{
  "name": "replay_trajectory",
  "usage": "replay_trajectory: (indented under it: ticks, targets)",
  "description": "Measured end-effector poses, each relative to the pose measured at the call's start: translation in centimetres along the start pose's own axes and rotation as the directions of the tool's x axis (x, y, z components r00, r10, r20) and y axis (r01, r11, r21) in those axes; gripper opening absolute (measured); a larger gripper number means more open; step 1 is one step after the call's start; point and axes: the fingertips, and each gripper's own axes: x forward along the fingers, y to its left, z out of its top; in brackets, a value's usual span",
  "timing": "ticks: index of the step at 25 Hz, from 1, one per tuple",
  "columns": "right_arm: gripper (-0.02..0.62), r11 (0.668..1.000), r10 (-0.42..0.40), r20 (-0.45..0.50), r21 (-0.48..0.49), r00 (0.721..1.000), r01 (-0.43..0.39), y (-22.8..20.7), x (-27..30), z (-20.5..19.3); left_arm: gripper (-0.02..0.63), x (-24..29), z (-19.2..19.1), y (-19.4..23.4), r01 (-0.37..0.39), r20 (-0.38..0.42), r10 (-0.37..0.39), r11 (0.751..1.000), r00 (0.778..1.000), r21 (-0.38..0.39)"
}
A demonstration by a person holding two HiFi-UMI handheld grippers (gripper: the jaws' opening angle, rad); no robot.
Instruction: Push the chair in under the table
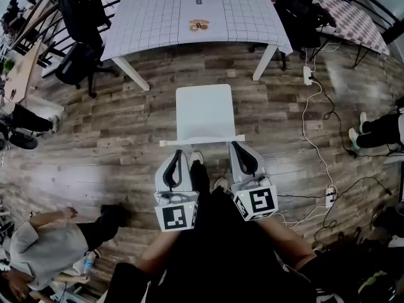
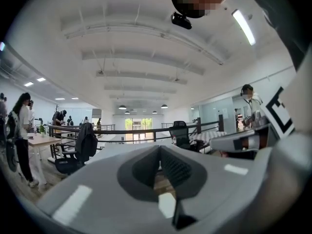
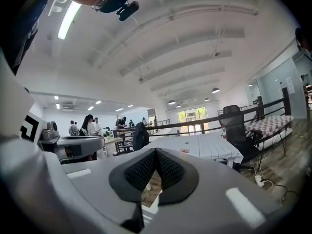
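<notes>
1. Both my tools are closed with nothing in them. The left gripper (image 1: 177, 160) and the right gripper (image 1: 238, 153) each have their jaws pressed together, as each gripper view shows. I judge that right for a push: shut jaws make a blunt, stiff nose, and nothing here needs grasping.
2. The chair (image 1: 203, 109) stands on the floor (image 1: 126, 144) straight in front of me. Its seat is toward the table (image 1: 189, 5) and its backrest (image 1: 202, 141) toward me. It is not under the table yet; a strip of bare floor lies between the seat's front edge and the table's near edge.
3. My grippers sit side by side at the backrest's top rail, one near each end, pointing roughly level at the table. The right tip looks to be touching the rail. I cannot tell whether the left tip touches or stops just short.
4. One tip at each end should keep the chair from swinging as it slides, so I would press evenly with both.
5. The chair lines up between the near table legs, the left leg (image 1: 131, 74) and the right leg (image 1: 265, 62), with room on either side.
6. A black office chair (image 1: 82, 62) stands left of the table. A power strip (image 1: 308, 75) with its cables lies to the right. Both are well apart from the path. A person (image 1: 44, 248) crouches at my lower left, behind the line of the push.
</notes>
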Motion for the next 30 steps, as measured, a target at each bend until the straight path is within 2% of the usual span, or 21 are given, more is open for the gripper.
replay_trajectory:
  ticks: [7,12,17,22,26,30]
  targets:
    - [-0.002,1.000,0.008,-0.047,-0.008,0.999,-0.009,-1.1,2.7,-0.4,0.009,2.8,-1.0,0.8,0.021,-0.028,-0.022,0.999,0.999,-0.031]
    - [-0.002,0.999,0.027,-0.093,-0.013,0.995,-0.029,-0.5,5.4,-1.5,0.009,4.9,-2.7,1.2,0.057,-0.085,-0.062,0.997,0.994,-0.058]
    - [-0.002,1.000,0.016,-0.118,-0.004,0.993,-0.016,-1.5,9.3,0.8,0.009,9.1,-1.4,1.7,0.108,-0.114,-0.116,0.991,0.987,-0.073]
    - [-0.002,1.000,0.025,-0.164,-0.002,0.986,-0.025,-2.5,15.5,3.2,0.009,15.2,-0.5,5.7,0.134,-0.141,-0.146,0.987,0.979,-0.092]
    - [-0.002,1.000,-0.003,-0.184,-0.005,0.983,0.002,-2.5,17.3,1.9,0.009,16.2,-2.0,7.3,0.167,-0.141,-0.182,0.980,0.973,-0.109]
    - [-0.002,1.000,-0.017,-0.213,-0.025,0.977,0.012,-0.8,16.5,-1.9,0.009,14.1,-4.9,7.5,0.203,-0.152,-0.221,0.971,0.963,-0.122]
